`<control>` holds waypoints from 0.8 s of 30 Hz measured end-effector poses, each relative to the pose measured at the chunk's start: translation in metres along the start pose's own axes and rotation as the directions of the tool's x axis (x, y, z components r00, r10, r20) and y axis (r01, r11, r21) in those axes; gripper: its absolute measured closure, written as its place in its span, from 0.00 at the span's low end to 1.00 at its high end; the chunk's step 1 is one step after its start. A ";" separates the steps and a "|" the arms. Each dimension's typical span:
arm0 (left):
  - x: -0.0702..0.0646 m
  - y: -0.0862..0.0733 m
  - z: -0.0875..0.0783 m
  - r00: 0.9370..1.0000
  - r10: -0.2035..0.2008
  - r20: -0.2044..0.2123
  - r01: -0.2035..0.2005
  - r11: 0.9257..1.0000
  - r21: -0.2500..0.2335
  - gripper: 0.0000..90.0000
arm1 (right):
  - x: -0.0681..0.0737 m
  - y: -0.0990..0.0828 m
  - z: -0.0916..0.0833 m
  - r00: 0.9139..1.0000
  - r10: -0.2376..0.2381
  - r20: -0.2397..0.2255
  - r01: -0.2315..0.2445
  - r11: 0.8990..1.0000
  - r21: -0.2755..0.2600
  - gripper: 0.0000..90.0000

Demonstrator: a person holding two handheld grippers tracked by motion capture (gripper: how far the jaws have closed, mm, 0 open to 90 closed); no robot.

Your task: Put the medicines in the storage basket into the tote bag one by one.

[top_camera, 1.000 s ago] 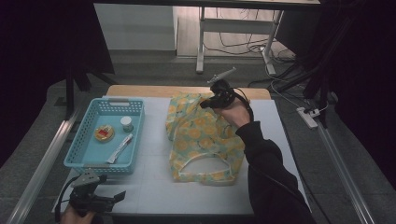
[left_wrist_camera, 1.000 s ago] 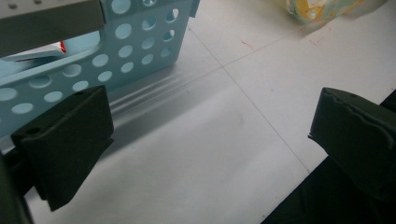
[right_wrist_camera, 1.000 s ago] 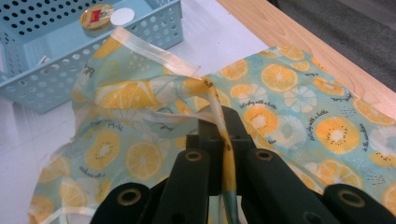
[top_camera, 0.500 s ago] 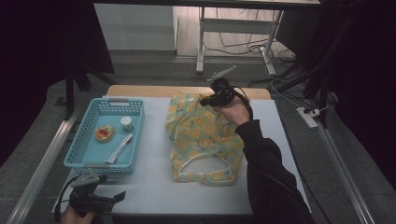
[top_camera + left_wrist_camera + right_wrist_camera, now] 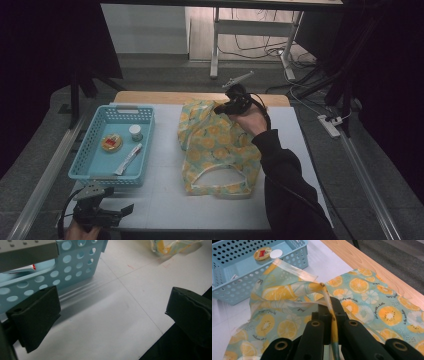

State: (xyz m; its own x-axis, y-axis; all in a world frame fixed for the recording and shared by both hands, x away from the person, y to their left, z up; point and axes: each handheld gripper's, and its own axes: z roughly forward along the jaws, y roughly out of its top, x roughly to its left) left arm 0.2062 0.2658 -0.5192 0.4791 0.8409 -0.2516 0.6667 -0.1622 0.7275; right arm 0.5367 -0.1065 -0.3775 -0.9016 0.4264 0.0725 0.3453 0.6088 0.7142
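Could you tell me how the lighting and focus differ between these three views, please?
High view: dim and soft, surroundings nearly black, the white table the brightest area. Left gripper view: bright, the near jaws slightly blurred, the blue basket casting a soft shadow on the table. Right gripper view: evenly lit, the citrus-print bag sharp, the jaws at the bottom out of focus.

bag (image 5: 220, 155) | citrus print (orange slices) | flat on table, top edge lifted

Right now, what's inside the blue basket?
Inside the blue basket lie a round yellow-lidded tin, a small white-capped jar and a white tube. The near wall hides the floor right behind it.
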 end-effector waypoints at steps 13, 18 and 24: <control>-0.002 0.002 -0.005 1.000 0.014 -0.016 -0.015 1.000 -0.022 0.00 | 0.000 -0.002 -0.002 1.000 -0.002 0.003 0.002 1.000 -0.005 0.99; -0.002 0.004 -0.008 1.000 0.024 -0.016 -0.025 0.999 -0.034 0.00 | 0.001 -0.002 -0.001 1.000 -0.006 0.001 0.006 1.000 0.000 0.99; -0.001 0.006 -0.013 0.999 0.032 -0.008 -0.032 0.998 -0.047 0.00 | 0.001 -0.003 0.001 1.000 -0.007 0.001 0.007 1.000 0.005 0.99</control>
State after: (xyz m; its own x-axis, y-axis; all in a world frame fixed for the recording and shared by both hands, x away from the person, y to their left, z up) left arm 0.2024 0.2707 -0.5064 0.4954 0.8394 -0.2235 0.6235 -0.1645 0.7643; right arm 0.5351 -0.1073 -0.3802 -0.9038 0.4228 0.0666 0.3402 0.6151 0.7113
